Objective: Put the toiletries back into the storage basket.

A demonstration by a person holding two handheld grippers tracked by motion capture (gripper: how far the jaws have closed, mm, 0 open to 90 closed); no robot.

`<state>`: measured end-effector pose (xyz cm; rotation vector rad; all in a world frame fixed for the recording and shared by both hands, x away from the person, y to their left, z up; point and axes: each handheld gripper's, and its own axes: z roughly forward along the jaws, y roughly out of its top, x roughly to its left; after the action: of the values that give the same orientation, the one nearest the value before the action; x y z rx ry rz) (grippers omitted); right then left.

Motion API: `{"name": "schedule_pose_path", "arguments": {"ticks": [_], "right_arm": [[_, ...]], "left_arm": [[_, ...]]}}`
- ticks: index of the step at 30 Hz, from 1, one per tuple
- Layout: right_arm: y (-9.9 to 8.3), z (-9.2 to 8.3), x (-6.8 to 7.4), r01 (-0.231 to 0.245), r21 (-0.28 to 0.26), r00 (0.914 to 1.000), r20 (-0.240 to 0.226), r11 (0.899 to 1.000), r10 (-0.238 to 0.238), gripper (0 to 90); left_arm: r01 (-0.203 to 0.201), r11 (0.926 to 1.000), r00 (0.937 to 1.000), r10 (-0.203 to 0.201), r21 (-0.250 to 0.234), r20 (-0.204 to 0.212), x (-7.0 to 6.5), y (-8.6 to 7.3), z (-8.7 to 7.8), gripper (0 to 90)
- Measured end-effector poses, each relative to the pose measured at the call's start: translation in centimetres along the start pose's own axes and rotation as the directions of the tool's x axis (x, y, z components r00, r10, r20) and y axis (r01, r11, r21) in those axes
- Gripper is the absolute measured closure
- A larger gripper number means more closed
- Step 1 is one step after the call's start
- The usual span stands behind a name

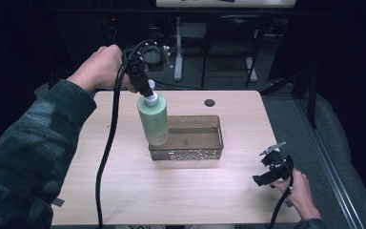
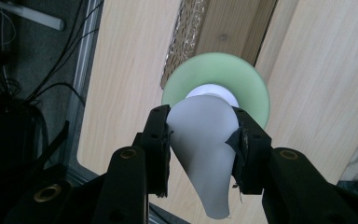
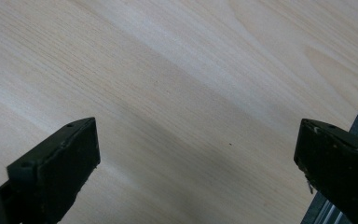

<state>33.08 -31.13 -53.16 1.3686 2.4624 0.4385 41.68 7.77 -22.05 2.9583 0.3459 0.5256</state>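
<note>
One worktop (image 1: 124,191) of pale wood carries the scene. One brown translucent basket (image 1: 209,143) with a patterned lower wall stands near the worktop's centre, slightly toward the far edge and apart from every edge. One dark round hole (image 1: 209,102) sits in the worktop close to the far edge, beyond the basket.

One pale green bottle (image 1: 153,121) with a white pump head (image 2: 205,144) hangs over the left end of the basket, tilted a little, its base at about the level of the basket's rim. Whether the base touches the basket cannot be told.

Two tools are present. The left tool (image 2: 200,149) is above the bottle and points down at it; its jaws are closed against both sides of the pump head, and the green shoulder of the bottle shows directly beneath them. The right tool (image 1: 271,167) is held near the worktop's near right corner, well apart from the bottle. Its jaws are spread wide and grip nothing, with bare wood between them.
</note>
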Motion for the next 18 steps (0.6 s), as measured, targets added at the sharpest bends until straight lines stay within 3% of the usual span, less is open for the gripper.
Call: {"name": "schedule_pose_path", "arguments": {"ticks": [18], "right_arm": [[-0.02,-0.02,-0.01,-0.001,0.001,1.0000,-0.001,1.000,0.001,0.0]], "left_arm": [[-0.012,0.9998,0.9998,0.012,-0.014,-0.017,0.50,0.89,0.85,62.8]]}}
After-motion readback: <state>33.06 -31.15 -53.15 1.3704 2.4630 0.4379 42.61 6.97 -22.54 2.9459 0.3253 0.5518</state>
